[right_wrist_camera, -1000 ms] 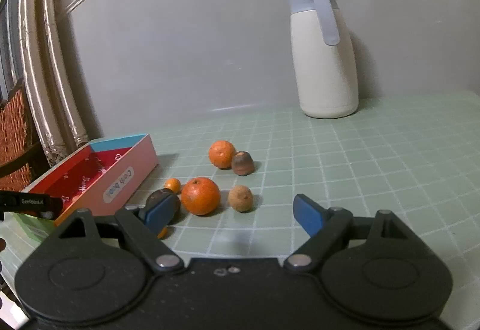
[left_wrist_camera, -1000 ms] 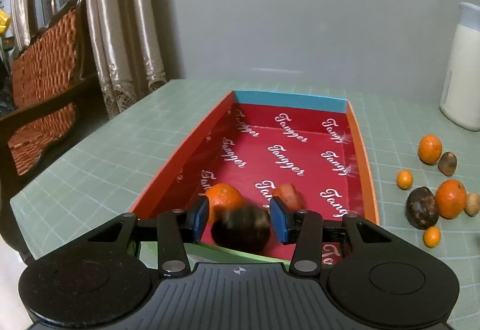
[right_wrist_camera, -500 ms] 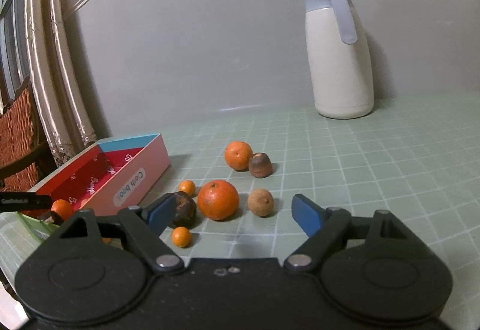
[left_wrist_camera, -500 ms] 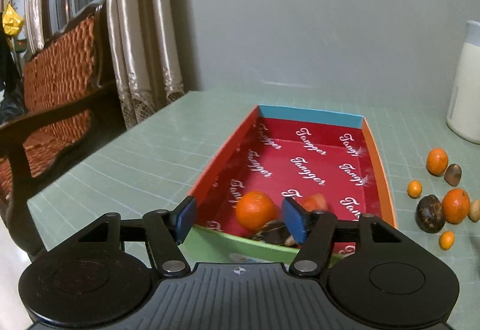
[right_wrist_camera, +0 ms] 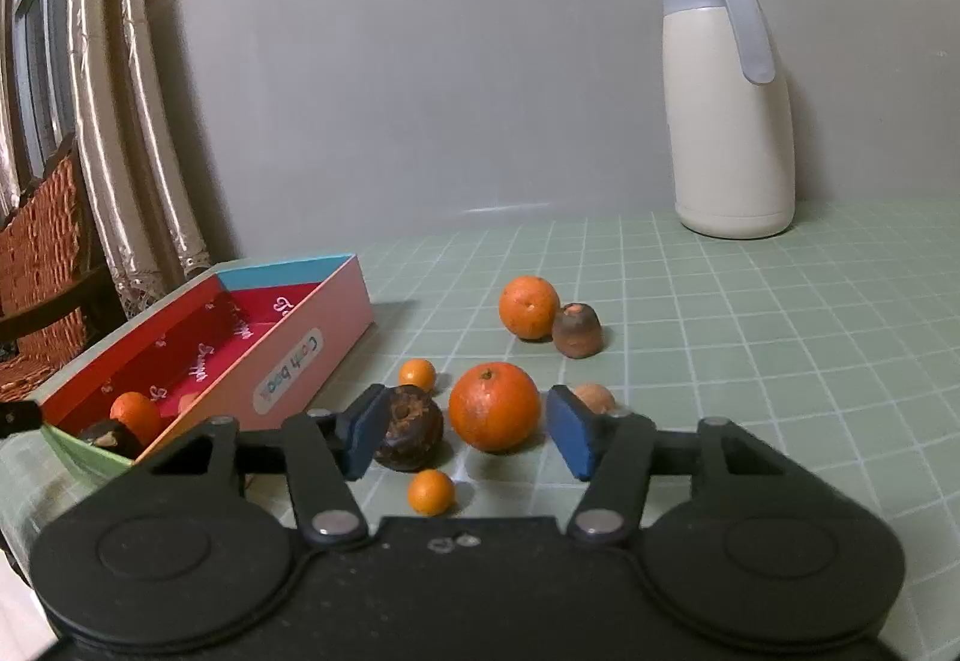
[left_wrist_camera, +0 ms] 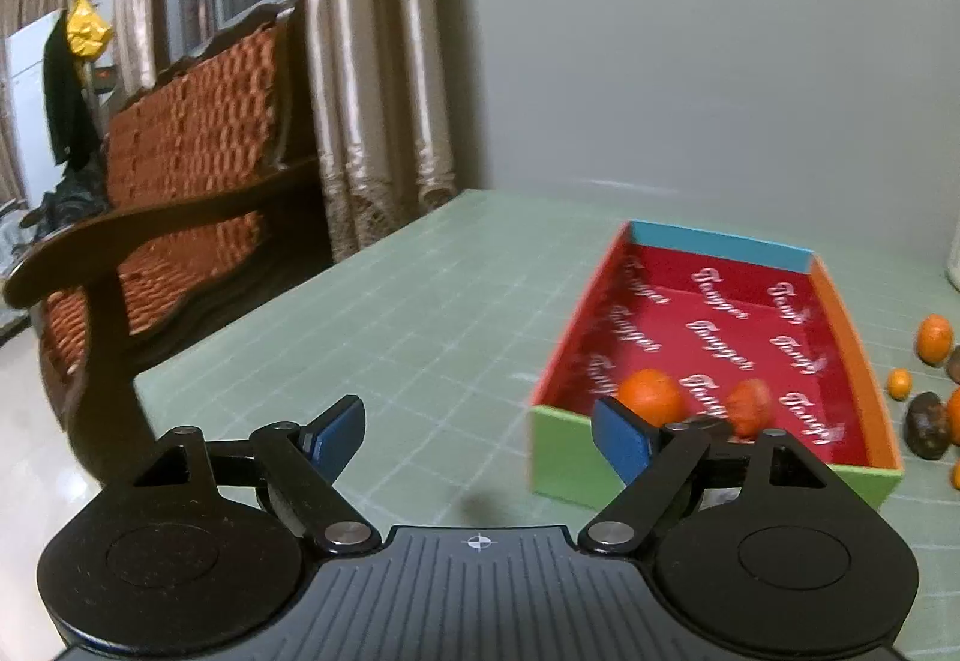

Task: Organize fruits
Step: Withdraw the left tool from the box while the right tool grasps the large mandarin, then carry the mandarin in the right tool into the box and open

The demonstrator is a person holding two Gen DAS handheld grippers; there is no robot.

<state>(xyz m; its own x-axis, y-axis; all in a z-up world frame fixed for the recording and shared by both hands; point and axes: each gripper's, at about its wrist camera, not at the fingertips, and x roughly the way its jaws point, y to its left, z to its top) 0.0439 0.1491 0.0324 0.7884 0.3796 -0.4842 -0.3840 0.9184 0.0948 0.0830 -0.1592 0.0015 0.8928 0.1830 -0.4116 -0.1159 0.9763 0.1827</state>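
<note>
The red-lined box (left_wrist_camera: 564, 457) sits right of my left gripper (left_wrist_camera: 480, 439), whose jaws are opening with nothing between them. Inside the box lie an orange (left_wrist_camera: 651, 397) and a reddish fruit (left_wrist_camera: 750, 409). In the right wrist view the same box (right_wrist_camera: 312, 355) also holds a dark fruit (right_wrist_camera: 108, 436). My right gripper (right_wrist_camera: 468, 431) is closing; a large orange (right_wrist_camera: 495, 406) and a dark round fruit (right_wrist_camera: 411, 427) lie between its fingers, and the pads do not visibly press on either. A small kumquat (right_wrist_camera: 430, 491) lies just below them.
More fruit lies on the green grid mat: an orange (right_wrist_camera: 528, 307), a brown fruit (right_wrist_camera: 576, 331), a kumquat (right_wrist_camera: 417, 374), a tan fruit (right_wrist_camera: 594, 397). A white jug (right_wrist_camera: 729, 120) stands at the back right. A woven-back wooden chair (left_wrist_camera: 180, 169) stands off the table's left edge.
My left gripper let go of the dark fruit in the box, opened wide and drew back to the left. My right gripper moved in on the large orange and its jaws narrowed.
</note>
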